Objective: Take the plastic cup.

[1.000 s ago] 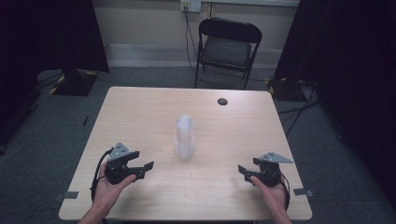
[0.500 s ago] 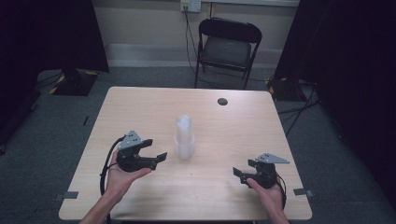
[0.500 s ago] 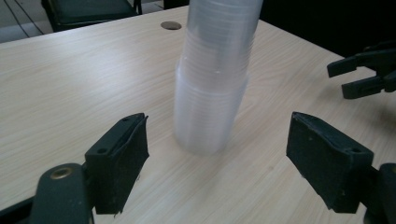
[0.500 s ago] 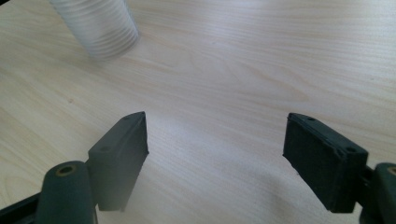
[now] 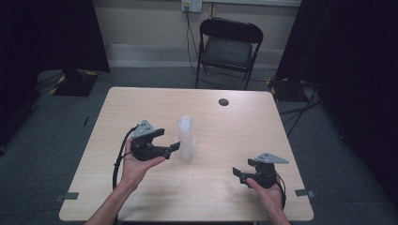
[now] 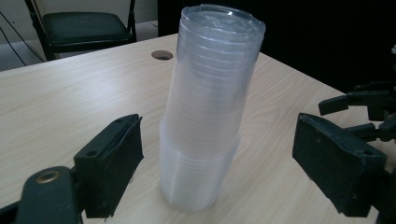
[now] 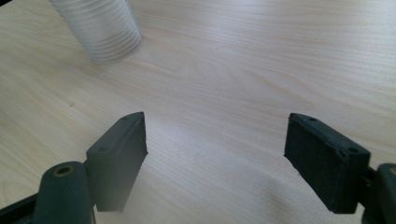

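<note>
A: Two grippers on the table (image 5: 141, 101) in the high view. Left gripper (image 5: 165, 142) sat just beside the stack of clear cups (image 5: 186, 138), jaws pointed at it. Right gripper (image 5: 240, 172) low near the front right corner, well apart from the stack.

B: Could you tell the jaw state from up there?

A: Barely, too small. Left gripper view settled it: jaws wide, had just been opening, stack of clear cups (image 6: 209, 112) stood btwn them w/ a gap on each side, pads not touching. Stack leaned a bit to the right in that view.

B: And the right one?

A: Right gripper view had its jaws wide too, bare wood btwn them, nothing held. Stack's base (image 7: 105, 32) sat at the top left corner there, well off.

B: Anything else one view gave that others didn't?

A: Left gripper view caught the right gripper (image 6: 348, 112) at its far right edge, plus the table's round hole (image 6: 162, 55) behind the stack. High view alone gave the black folding chair (image 5: 229, 47) beyond the far edge and the person's forearms coming in from below.
</note>
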`<action>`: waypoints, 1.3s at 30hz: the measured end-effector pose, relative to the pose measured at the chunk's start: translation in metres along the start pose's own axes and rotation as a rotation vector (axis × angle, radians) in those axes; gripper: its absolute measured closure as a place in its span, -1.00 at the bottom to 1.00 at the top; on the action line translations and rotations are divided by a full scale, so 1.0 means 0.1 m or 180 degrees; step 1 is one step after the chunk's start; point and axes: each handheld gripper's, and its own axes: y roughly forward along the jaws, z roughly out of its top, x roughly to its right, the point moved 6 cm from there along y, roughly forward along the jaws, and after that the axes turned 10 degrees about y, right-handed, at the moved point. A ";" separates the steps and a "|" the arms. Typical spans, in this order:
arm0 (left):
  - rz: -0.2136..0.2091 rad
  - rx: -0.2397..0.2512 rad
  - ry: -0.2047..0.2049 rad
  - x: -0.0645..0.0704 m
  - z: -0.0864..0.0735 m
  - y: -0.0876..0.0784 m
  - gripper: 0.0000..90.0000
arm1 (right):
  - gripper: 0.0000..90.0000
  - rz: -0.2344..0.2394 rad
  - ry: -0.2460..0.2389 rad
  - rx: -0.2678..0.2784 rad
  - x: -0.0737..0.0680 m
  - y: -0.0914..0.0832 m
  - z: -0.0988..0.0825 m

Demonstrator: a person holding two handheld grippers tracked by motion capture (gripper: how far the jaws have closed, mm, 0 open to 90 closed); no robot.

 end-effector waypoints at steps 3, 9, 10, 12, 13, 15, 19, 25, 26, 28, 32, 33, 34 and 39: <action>0.0008 0.0048 -0.0003 0.01 0.07 0.05 -0.64 | -0.53 -0.0005 0.0000 0.0009 0.00 0.01 0.00; 0.0027 0.0044 0.0050 0.01 0.19 0.17 -0.65 | -0.55 0.0028 0.0017 0.0026 0.00 -0.01 0.00; 0.0029 0.0032 0.0068 0.01 0.21 0.19 -0.65 | -0.55 0.0038 0.0038 0.0037 0.00 -0.02 0.00; 0.0018 0.0021 0.0091 0.01 0.23 0.24 -0.65 | -0.55 0.0028 0.0050 0.0020 0.02 -0.04 -0.01; 0.0006 0.0022 0.0079 0.01 0.23 0.27 -0.65 | -0.55 0.0027 0.0047 0.0031 0.02 -0.05 -0.02; -0.0013 0.0051 0.0027 -0.01 0.23 0.32 -0.65 | -0.55 0.0021 0.0062 0.0060 0.03 -0.07 -0.02; 0.0005 0.0034 0.0105 -0.04 0.22 0.42 -0.64 | -0.55 0.0012 0.0093 0.0067 0.04 -0.08 -0.02; 0.0026 0.0014 0.0194 -0.07 0.20 0.50 -0.58 | -0.55 0.0019 0.0078 0.0065 0.02 -0.08 -0.02; 0.0030 -0.0016 0.0191 -0.07 0.17 0.51 -0.58 | -0.54 0.0016 0.0082 0.0075 0.02 -0.08 -0.02; 0.0015 -0.0013 0.0204 -0.08 0.16 0.53 -0.58 | -0.54 0.0018 0.0088 0.0076 0.03 -0.09 -0.02; -0.0014 -0.0008 0.0133 -0.09 0.14 0.57 -0.58 | -0.54 0.0031 0.0091 0.0060 0.03 -0.08 -0.02; -0.0020 -0.0009 0.0114 -0.10 0.13 0.59 -0.58 | -0.54 0.0040 0.0083 0.0064 0.03 -0.09 -0.02; 0.0001 -0.0015 0.0123 -0.11 0.13 0.60 -0.58 | -0.54 0.0042 0.0082 0.0067 0.03 -0.09 -0.02; -0.0006 -0.0054 0.0168 -0.10 0.11 0.64 -0.54 | -0.54 0.0040 0.0073 0.0082 0.03 -0.09 -0.02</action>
